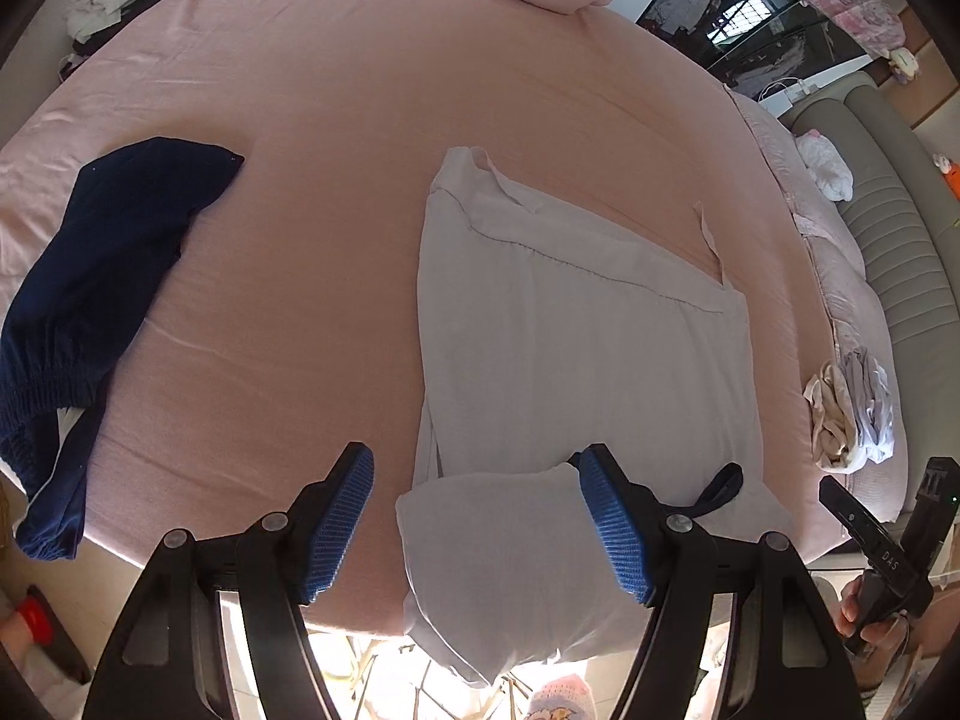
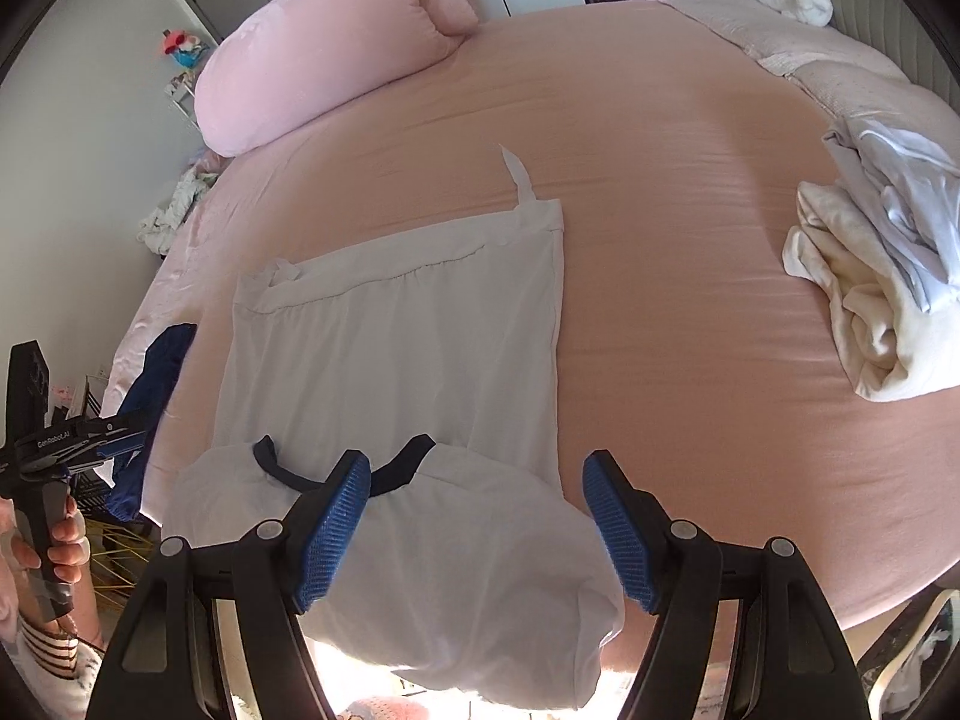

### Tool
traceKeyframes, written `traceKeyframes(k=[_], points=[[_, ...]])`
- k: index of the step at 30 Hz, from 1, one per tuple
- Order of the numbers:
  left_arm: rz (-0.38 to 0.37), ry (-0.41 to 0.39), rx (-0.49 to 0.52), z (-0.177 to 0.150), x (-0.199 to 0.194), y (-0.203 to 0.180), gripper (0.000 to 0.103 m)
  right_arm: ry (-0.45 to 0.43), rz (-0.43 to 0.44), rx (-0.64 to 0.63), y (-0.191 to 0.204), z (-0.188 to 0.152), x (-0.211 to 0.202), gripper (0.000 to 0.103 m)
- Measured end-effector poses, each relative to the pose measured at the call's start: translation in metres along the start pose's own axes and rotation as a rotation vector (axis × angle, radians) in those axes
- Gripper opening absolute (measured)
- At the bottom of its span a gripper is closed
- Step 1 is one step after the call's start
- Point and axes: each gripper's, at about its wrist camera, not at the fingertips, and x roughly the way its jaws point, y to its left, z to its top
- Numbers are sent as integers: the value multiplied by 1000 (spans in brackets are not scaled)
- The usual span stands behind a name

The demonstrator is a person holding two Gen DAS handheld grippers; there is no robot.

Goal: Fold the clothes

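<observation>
A white garment [image 1: 576, 348] lies flat on the pink bed sheet [image 1: 336, 90], its straps toward the far side. Its near end is folded back into a puffy flap [image 1: 510, 558] at the bed's edge, with a dark navy strap [image 2: 390, 480] showing at the fold. My left gripper [image 1: 477, 525] is open over the flap's left half. My right gripper [image 2: 474, 531] is open over the flap's right corner [image 2: 480, 570]. Neither holds cloth. A navy garment [image 1: 102, 276] lies crumpled at the left of the bed.
A pile of white and cream clothes [image 2: 882, 288] sits on the right of the bed. A rolled pink duvet [image 2: 324, 54] lies at the far side. Pillows and a grey headboard [image 1: 900, 252] are at the right. A hand [image 2: 60, 546] grips the left handle.
</observation>
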Motion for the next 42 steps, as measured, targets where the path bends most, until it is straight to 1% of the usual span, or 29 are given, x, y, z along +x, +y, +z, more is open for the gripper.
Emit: traceKeyframes(k=[2, 3, 5, 9, 11, 15, 18, 20, 21, 24, 25, 28, 31, 32, 34, 36, 38, 42], points=[[58, 2, 38, 16, 5, -7, 70, 14, -24, -33, 4, 13, 7, 73], [75, 4, 59, 24, 7, -11, 70, 25, -34, -49, 6, 21, 11, 73], [104, 18, 92, 41, 11, -17, 70, 52, -27, -79, 9, 36, 16, 73], [139, 19, 136, 72, 13, -27, 70, 107, -28, -99, 11, 69, 24, 73], [151, 19, 149, 85, 16, -31, 70, 119, -36, -112, 13, 85, 25, 73], [177, 52, 156, 107, 36, -33, 70, 154, -64, -137, 22, 113, 35, 73], [251, 63, 207, 122, 58, -37, 70, 187, -75, -112, 24, 131, 50, 73], [294, 68, 237, 131, 72, -38, 70, 191, -48, -89, 23, 142, 59, 73], [303, 76, 249, 136, 78, -39, 70, 193, -39, -78, 22, 148, 64, 73], [281, 109, 261, 149, 93, -39, 70, 201, -47, -40, 15, 168, 85, 73], [292, 109, 278, 154, 96, -40, 70, 203, -50, -27, 13, 175, 92, 73], [378, 68, 408, 164, 105, -52, 70, 211, -58, 10, 6, 196, 114, 73], [501, 26, 564, 166, 116, -65, 70, 220, -75, 35, 0, 216, 135, 73], [521, 13, 615, 164, 121, -69, 70, 229, -104, 7, 2, 219, 142, 73], [551, 3, 700, 160, 130, -77, 70, 247, -119, -12, 4, 220, 151, 73], [593, 13, 756, 158, 141, -81, 70, 265, -134, -30, 7, 220, 161, 73], [629, 30, 788, 159, 152, -83, 70, 283, -149, -48, 9, 221, 170, 73], [636, 50, 805, 165, 166, -81, 70, 318, -179, -84, 13, 222, 189, 73]])
